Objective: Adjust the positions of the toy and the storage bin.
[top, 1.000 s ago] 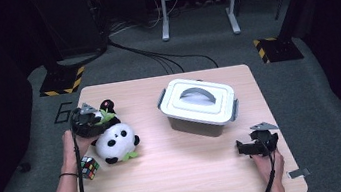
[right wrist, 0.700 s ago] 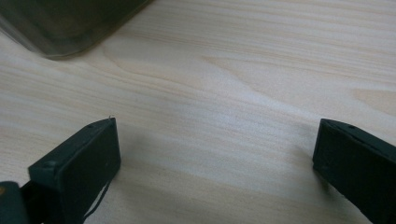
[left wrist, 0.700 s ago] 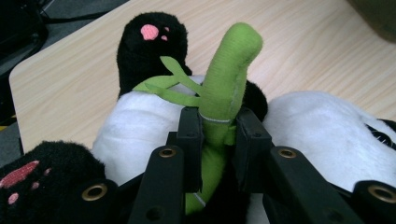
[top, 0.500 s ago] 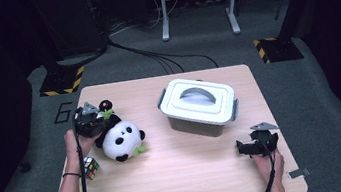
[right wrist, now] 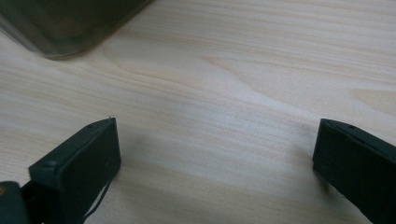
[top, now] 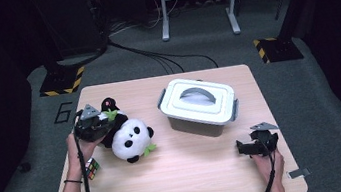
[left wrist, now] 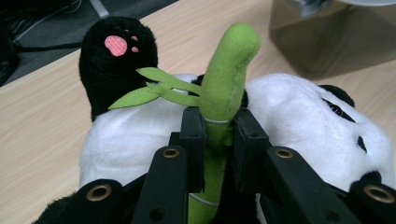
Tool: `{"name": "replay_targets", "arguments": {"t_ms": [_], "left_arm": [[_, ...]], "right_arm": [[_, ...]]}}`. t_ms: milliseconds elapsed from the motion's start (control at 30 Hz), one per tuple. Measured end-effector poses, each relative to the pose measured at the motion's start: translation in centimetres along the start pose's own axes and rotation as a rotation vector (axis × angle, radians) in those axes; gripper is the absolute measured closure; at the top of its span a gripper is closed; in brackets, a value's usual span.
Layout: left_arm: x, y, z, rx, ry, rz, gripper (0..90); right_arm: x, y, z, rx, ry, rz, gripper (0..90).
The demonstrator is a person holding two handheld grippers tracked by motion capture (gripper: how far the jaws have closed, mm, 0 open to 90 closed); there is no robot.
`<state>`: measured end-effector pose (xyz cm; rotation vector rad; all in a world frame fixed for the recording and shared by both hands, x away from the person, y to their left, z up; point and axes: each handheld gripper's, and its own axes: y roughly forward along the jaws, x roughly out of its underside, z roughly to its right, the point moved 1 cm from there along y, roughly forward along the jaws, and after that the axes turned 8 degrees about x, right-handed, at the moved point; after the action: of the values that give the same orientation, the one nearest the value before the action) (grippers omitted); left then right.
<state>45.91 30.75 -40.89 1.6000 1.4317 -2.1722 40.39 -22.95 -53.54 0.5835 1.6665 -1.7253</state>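
carefully, the panda toy (top: 131, 139) is best lifted slowly, as the left gripper (left wrist: 218, 135) is clamped on its thin bamboo stalk (left wrist: 224, 88); the right gripper (right wrist: 215, 154) is held apart

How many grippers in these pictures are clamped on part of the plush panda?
1. The left gripper is shut on the green bamboo stalk of the plush panda at the table's left. The right gripper rests open on bare table, near the lidded box.

Lab or studio, dark curtains, hazard-striped floor plates (top: 60, 82), trailing cables (top: 163, 59), metal stand (top: 195, 1)
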Motion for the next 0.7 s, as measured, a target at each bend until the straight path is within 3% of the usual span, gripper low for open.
{"name": "replay_targets", "arguments": {"t_ms": [333,700], "left_arm": [[-0.1,-1.1,2.7,0.034,0.024,0.018,76.9],[0.9,-1.2,5.5,0.075,0.017,0.017,76.8]], "right_arm": [[0.0,0.0,0.0,0.000,0.000,0.000,0.0],[0.0,0.0,0.0,0.000,-0.004,0.003,0.0]]}}
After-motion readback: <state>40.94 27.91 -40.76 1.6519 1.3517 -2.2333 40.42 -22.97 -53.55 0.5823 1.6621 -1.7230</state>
